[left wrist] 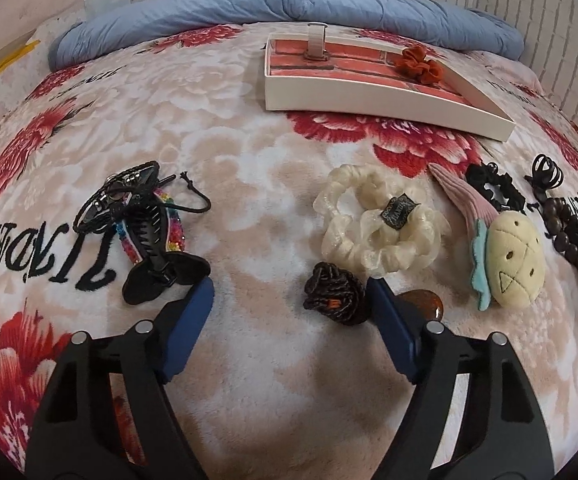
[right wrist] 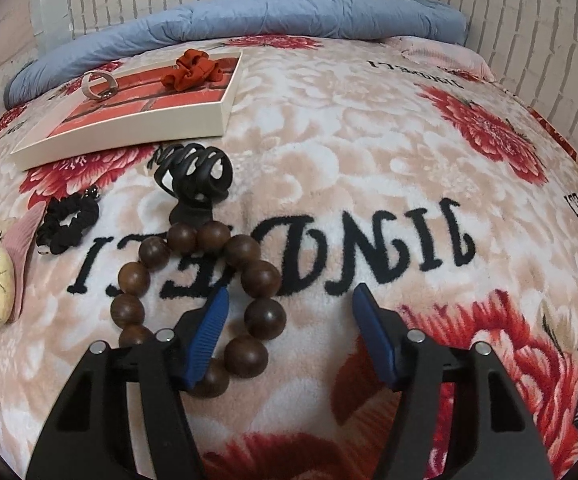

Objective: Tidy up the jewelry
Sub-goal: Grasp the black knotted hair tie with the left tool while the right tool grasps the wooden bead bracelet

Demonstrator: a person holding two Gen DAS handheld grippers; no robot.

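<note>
A white tray (left wrist: 369,94) with a red brick-pattern floor holds a beige ring strap (left wrist: 316,42) and an orange scrunchie (left wrist: 419,65). My left gripper (left wrist: 291,292) is open over the blanket; a dark braided knot (left wrist: 331,298) lies between its fingers, near the right one, with a brown stone (left wrist: 427,302) behind that finger. A cream scrunchie (left wrist: 381,226) and a black claw clip (left wrist: 157,256) lie beyond. My right gripper (right wrist: 289,300) is open; its left finger (right wrist: 209,330) rests inside a brown wooden bead bracelet (right wrist: 193,292). A black claw clip (right wrist: 197,178) lies ahead.
A plush fish hair clip (left wrist: 509,260), a black scrunchie (left wrist: 497,190) and a colourful beaded band (left wrist: 173,224) lie on the floral blanket (left wrist: 249,152). A blue quilt (left wrist: 281,4) is rolled along the brick wall behind. The tray also shows in the right wrist view (right wrist: 129,132).
</note>
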